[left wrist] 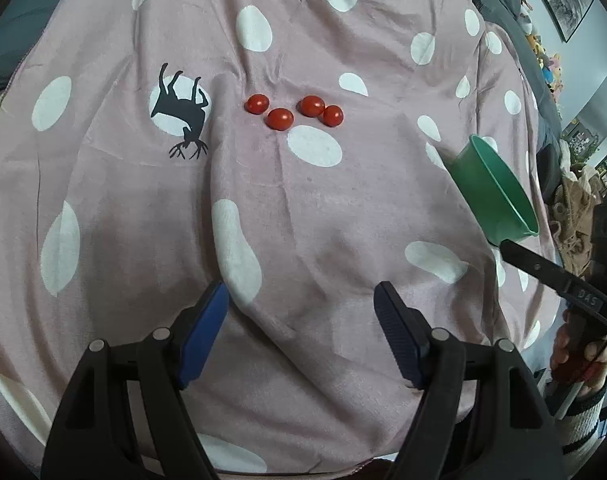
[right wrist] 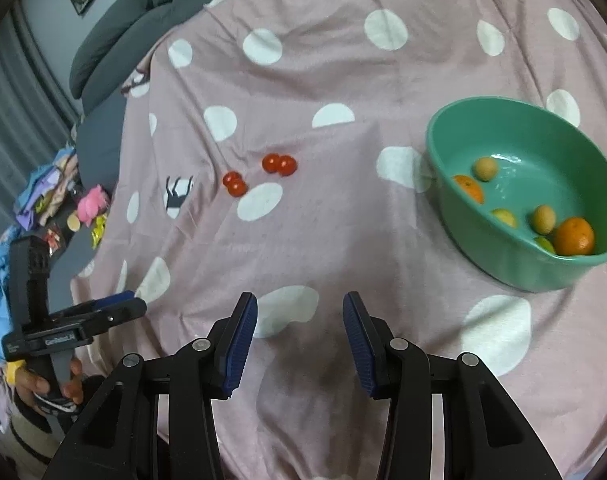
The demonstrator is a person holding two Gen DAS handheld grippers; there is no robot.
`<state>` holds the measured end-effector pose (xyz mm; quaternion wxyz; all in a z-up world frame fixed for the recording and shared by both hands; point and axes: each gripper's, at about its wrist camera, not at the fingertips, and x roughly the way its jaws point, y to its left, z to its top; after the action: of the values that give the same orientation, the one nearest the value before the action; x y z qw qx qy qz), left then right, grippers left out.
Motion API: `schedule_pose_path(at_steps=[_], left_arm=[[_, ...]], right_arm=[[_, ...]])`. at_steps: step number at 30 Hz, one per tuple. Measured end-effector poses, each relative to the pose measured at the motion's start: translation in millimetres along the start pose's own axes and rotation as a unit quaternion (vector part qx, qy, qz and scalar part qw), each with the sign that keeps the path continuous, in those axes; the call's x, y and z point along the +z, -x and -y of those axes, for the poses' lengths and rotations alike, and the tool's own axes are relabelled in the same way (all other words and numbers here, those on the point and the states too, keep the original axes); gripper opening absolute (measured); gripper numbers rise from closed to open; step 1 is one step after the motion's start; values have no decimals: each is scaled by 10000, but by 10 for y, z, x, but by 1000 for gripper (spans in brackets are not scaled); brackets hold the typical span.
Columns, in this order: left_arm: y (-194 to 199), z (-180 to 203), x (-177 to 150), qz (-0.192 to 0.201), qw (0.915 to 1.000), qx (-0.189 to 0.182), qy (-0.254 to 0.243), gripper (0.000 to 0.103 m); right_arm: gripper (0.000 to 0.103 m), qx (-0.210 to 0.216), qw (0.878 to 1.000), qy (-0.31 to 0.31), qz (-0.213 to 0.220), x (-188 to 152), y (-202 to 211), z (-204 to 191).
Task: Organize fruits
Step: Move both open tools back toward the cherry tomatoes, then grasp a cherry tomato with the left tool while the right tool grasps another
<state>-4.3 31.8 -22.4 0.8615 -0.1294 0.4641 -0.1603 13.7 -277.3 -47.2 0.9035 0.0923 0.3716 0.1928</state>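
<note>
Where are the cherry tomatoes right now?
Four tomatoes lie loose on the pink cloth, ahead of the left gripper beside a white dot, left of the green bowl.

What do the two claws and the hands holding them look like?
Both the left claw and the right claw have matte black linkage arms with silver pivot pins and ribbed blue finger pads. White lettering marks each black body. The right hand shows a white cuff with dark stripes.
</note>
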Motion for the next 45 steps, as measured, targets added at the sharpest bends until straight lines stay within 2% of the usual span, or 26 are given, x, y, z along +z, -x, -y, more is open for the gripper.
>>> schedule_pose_path(at_steps=[6,14,22,24,30,35,39,45], left_arm=[[-10,-92,69,45,9998,-145,125,75],[-110,-19,477,209,9995,-181,-164,74],[-590,67,1049,94,9992,-158,-345,73],[-746,62,1185,37,9993,-54,-364,72],[-1073,64,1458,-120,9988,95,-466,65],[-1271,77,1534,-214,9978,212,-598,50],[-1382,31,1534,-285,9974,276,-602,47],[-1456,-6,1589,-209,9974,379,-577,40]], right_arm=[[45,-12,9996,249,-160,151,-206,-163],[45,-55,9971,757,-109,527,-527,-419],[45,-126,9952,943,-214,948,-992,-411],[45,-196,9946,982,-282,1044,-1135,-390],[45,-261,9921,1111,-518,1259,-1525,-374],[45,-372,9896,1197,-701,1364,-1829,-347],[45,-388,9875,1247,-883,1369,-2010,-326],[45,-348,9853,1470,-793,1393,-2057,-396]])
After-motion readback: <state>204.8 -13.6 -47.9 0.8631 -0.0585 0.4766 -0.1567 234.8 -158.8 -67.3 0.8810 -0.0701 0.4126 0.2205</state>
